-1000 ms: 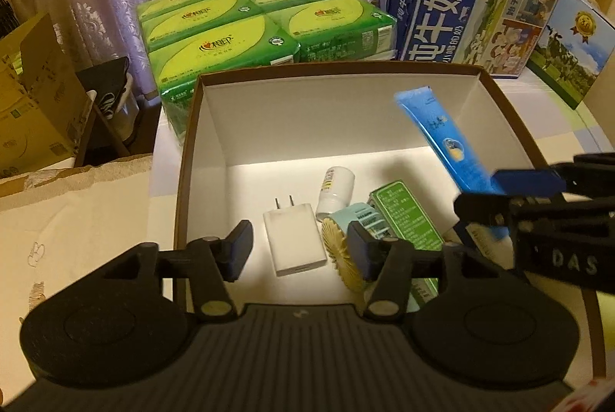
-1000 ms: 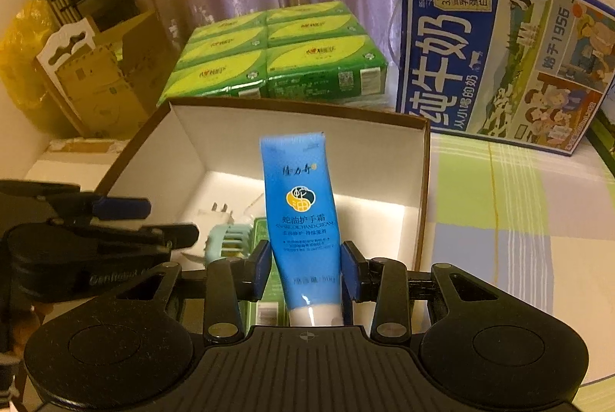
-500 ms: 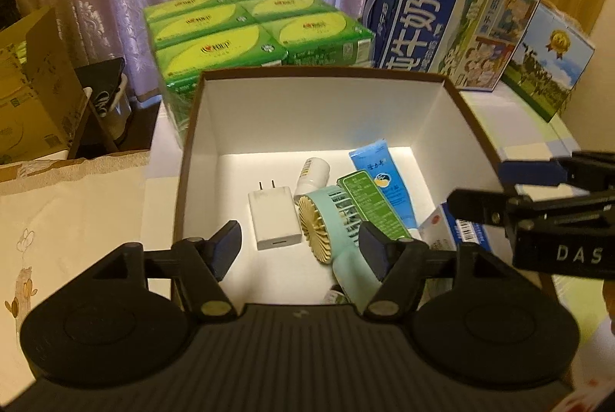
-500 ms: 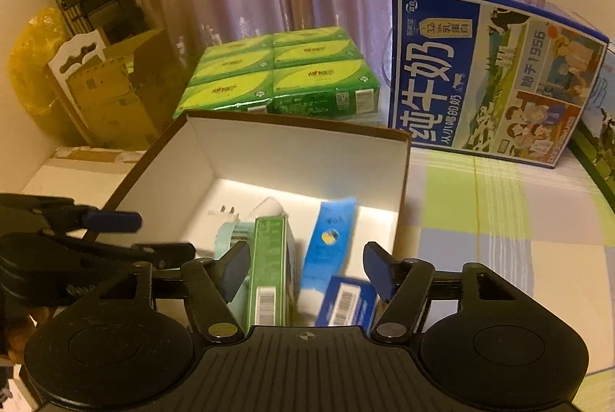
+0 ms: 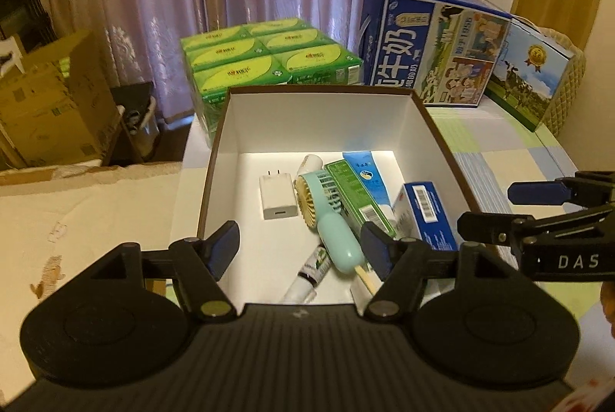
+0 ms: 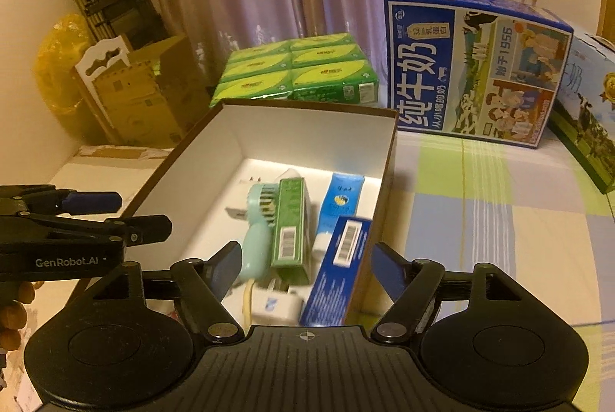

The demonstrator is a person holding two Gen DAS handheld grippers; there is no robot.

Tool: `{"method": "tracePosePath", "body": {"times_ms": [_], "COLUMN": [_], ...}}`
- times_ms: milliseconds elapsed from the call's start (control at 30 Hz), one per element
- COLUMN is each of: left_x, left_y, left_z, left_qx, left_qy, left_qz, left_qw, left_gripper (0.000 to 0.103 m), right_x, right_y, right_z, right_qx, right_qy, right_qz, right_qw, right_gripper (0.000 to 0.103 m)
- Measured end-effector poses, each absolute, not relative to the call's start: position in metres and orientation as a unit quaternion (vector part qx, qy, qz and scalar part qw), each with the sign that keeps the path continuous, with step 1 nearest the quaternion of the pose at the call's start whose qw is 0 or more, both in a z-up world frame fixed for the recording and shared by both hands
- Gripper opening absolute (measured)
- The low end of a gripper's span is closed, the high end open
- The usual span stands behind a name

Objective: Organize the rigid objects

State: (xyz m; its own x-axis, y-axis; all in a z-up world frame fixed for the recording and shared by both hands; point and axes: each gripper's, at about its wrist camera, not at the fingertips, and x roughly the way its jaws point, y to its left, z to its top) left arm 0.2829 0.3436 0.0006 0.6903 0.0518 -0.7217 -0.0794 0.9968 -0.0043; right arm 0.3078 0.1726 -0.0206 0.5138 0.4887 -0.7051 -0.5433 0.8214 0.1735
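Green tissue packs (image 5: 269, 62) and a milk carton (image 5: 434, 50) back the box (image 5: 323, 120); both grippers' fingers are opening, empty.

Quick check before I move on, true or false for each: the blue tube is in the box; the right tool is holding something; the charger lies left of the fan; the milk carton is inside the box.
1. The blue tube lies in the box. True.
2. The right tool holds something. False: its jaws are opening, with nothing between them.
3. The charger lies left of the fan, as the left camera sees it. True.
4. The milk carton is inside the box. False: it stands behind it.
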Motion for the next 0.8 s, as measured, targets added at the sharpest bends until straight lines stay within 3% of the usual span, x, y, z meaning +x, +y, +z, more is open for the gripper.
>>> {"method": "tracePosePath", "body": {"times_ms": [800], "left_x": [0.135], "left_y": [0.204], "left_z": [0.019], "left_qx": [-0.055], "left_qy": [0.391], "left_qz": [0.037], "left_qw": [0.918], "left_gripper": [0.066], "right_x": [0.185], "right_y": [0.011], "right_z": [0.002], "right_qx": [-0.010], "right_qy": [0.408], "right_qz": [0.286], "right_qw": [0.867], "right_gripper": [0.072]}}
